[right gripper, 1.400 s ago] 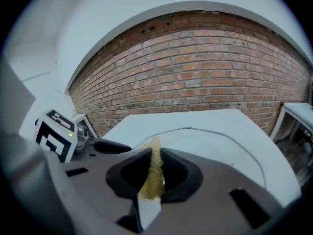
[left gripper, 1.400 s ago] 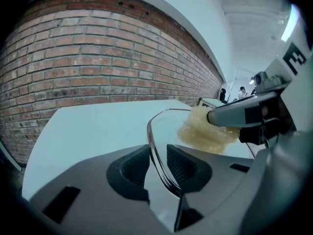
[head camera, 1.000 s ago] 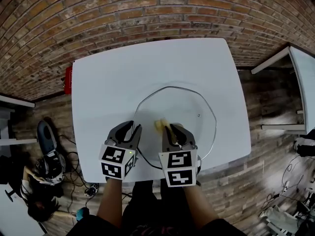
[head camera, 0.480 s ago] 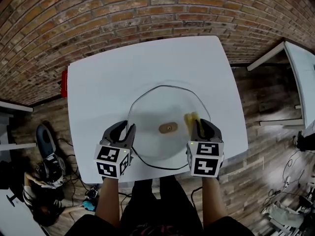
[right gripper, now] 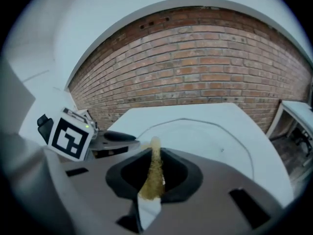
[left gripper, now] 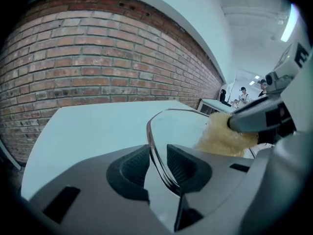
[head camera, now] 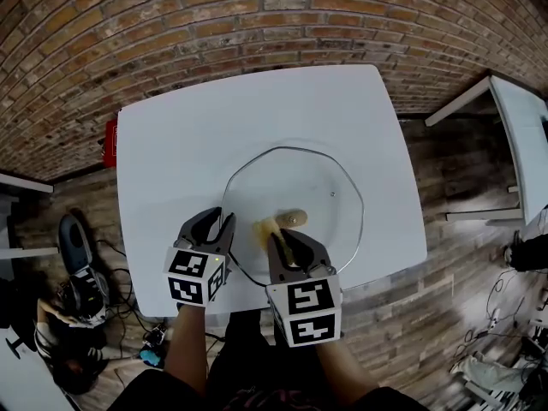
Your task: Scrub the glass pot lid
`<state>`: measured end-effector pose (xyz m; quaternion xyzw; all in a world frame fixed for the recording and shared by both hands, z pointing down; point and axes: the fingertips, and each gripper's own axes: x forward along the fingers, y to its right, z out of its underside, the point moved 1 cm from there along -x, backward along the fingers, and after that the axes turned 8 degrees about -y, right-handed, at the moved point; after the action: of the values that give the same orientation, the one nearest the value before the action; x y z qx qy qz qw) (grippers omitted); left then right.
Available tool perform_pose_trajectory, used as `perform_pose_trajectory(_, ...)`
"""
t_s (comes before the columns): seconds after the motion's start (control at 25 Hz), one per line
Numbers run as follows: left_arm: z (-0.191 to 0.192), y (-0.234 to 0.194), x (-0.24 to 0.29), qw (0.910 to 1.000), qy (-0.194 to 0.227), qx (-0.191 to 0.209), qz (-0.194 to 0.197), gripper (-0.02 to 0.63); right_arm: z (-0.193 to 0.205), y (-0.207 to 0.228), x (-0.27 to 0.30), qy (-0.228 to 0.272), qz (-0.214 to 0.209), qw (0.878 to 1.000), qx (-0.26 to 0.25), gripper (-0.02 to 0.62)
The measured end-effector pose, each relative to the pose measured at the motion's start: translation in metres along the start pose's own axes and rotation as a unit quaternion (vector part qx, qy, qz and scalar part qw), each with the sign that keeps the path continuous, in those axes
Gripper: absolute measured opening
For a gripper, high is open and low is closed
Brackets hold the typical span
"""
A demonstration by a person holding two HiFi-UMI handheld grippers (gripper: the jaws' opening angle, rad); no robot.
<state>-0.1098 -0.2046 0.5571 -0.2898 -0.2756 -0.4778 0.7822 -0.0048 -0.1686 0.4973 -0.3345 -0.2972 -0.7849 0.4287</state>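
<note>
A round glass pot lid (head camera: pixel 317 187) with a metal rim lies on the white table (head camera: pixel 205 118); its tan knob (head camera: pixel 294 218) sits near the middle. At the lid's near-left edge my left gripper (head camera: pixel 224 223) is shut on the rim (left gripper: pixel 155 131), with one pad on either side of the glass. My right gripper (head camera: pixel 278 240) is shut on a yellow scrubbing sponge (head camera: pixel 265 228), whose tip rests on the glass just left of the knob. In the right gripper view the sponge (right gripper: pixel 154 173) stands squeezed thin between the pads. In the left gripper view the sponge (left gripper: pixel 220 138) lies close on the right.
A red object (head camera: pixel 109 141) hangs at the table's left edge. Another white table (head camera: pixel 518 118) stands at the far right. Cables and a dark bag (head camera: pixel 77 264) lie on the brick-patterned floor left of the table. A brick wall runs behind.
The right gripper swept the sponge from mid-lid out to the lid's right side, then back left to beside the knob. The left gripper kept its hold on the rim.
</note>
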Motion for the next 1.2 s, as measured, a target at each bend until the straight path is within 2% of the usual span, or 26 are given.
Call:
perform_pose_trajectory(0.12, 0.001, 0.001, 0.0, 1.0, -0.002, 0.002, 0.002, 0.114, 0.021, -0.021, 0.013, -0.03, -0.01, 0.999, -0.025, 0.056)
perform_pose_trajectory(0.24, 0.002, 0.0, -0.001, 1.0, -0.001, 0.005, 0.004, 0.114, 0.035, -0.012, 0.019, -0.05, 0.012, 0.998, -0.042, 0.055)
perform_pose_trajectory(0.44, 0.003, -0.001, 0.0, 1.0, 0.0, 0.004, 0.002, 0.114, 0.046, 0.031, 0.009, -0.065, 0.068, 0.995, -0.038, 0.055)
perform_pose_trajectory(0.6, 0.001, -0.001, 0.0, 1.0, -0.002, 0.006, 0.0, 0.114, 0.052, 0.072, -0.005, -0.076, 0.123, 0.989, -0.037, 0.055)
perform_pose_trajectory(0.76, 0.0, -0.001, 0.001, 1.0, 0.0, 0.006, -0.001, 0.114, 0.057, 0.102, -0.017, -0.087, 0.162, 0.983, -0.027, 0.055)
perform_pose_trajectory(1.08, -0.001, 0.0, -0.001, 0.9999, 0.01, 0.001, 0.003, 0.114, 0.053, 0.104, -0.022, -0.057, 0.16, 0.985, -0.009, 0.057)
perform_pose_trajectory(1.2, -0.009, 0.0, -0.008, 0.9996, 0.026, 0.014, -0.002, 0.114, 0.052, 0.102, -0.025, -0.044, 0.155, 0.987, -0.002, 0.057)
